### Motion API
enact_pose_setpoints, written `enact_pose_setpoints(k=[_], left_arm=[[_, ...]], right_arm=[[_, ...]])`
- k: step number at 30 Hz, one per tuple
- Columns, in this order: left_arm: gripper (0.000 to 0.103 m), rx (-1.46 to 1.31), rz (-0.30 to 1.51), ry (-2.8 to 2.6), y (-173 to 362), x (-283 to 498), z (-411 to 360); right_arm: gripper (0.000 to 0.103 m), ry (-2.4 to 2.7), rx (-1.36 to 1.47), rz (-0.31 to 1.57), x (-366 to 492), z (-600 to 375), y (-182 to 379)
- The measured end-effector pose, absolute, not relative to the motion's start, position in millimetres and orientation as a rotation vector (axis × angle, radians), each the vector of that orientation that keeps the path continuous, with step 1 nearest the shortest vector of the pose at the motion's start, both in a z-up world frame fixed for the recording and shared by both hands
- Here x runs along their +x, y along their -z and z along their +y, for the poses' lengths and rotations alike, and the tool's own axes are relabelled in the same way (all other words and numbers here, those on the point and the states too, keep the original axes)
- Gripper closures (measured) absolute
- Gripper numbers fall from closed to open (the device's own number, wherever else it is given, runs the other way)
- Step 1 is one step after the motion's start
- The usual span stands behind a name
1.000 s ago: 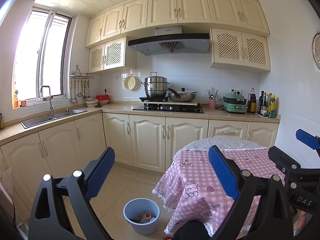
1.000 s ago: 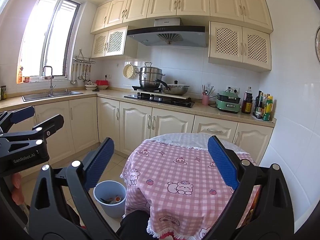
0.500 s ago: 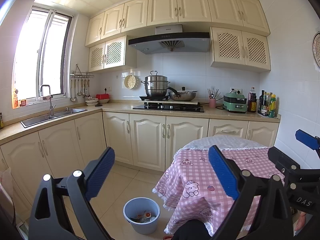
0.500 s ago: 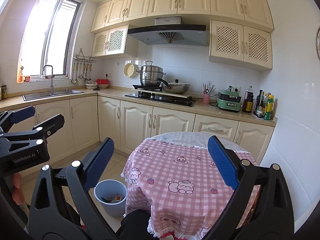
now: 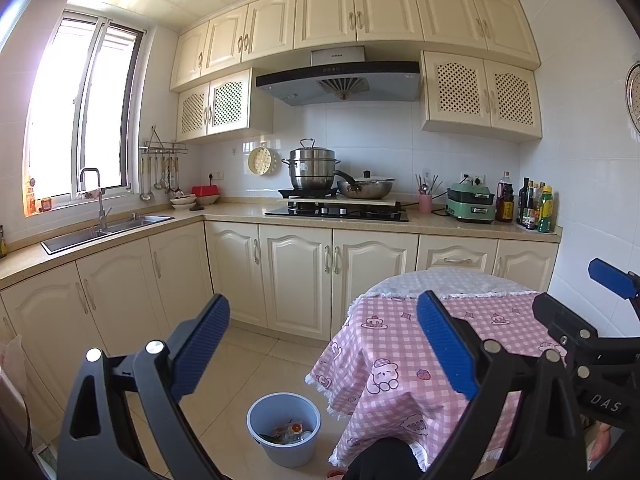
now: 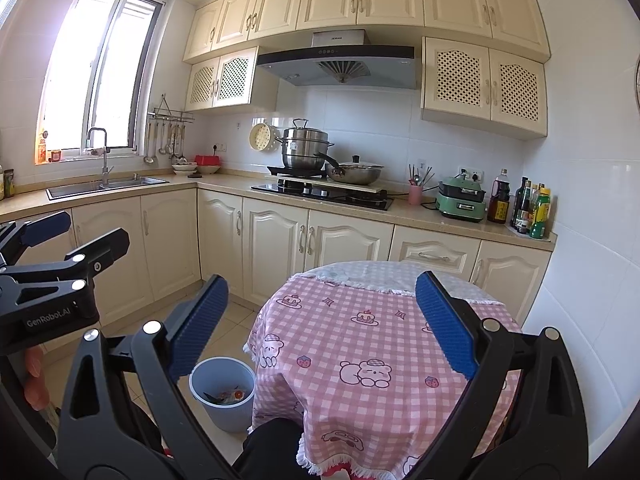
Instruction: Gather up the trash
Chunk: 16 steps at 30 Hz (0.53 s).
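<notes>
The left gripper (image 5: 320, 344) is held up in the air with its two blue-padded fingers spread wide apart and nothing between them; the right gripper (image 6: 320, 320) is the same, wide apart and holding nothing, raised above the near edge of the round table (image 6: 372, 344). In the right wrist view the left gripper shows at the left edge, with fingertips of the person's hand (image 6: 34, 376) below it; in the left wrist view the right gripper appears at the right edge. The table wears a pink checked cloth printed with cartoon bears, and a white lace cloth covers its far edge. On the floor just beside the table's left edge stands a pale blue trash bin (image 5: 284, 432), upright, with bits of coloured trash (image 5: 290, 431) lying in its bottom. Behind runs a cream counter (image 5: 224, 211) with a sink (image 5: 104, 229) at its left end under the window, a hob carrying a steel steamer pot (image 5: 313, 168) and a pan (image 5: 364, 188), and bottles (image 5: 534, 208) at the right end.
</notes>
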<state>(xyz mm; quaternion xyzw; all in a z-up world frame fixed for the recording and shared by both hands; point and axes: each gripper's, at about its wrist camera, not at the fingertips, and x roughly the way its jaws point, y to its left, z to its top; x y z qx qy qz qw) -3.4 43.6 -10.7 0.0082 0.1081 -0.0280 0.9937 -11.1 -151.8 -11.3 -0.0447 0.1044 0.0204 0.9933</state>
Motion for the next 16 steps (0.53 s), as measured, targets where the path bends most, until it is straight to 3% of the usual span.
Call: enact_pose_setpoints(k=[16], left_arm=[[0.010,0.087,0.316,0.033,44.7,60.6,34.2]], right_arm=[[0.010,-0.042,-0.052,0.334,59.0,-187.2,51.0]])
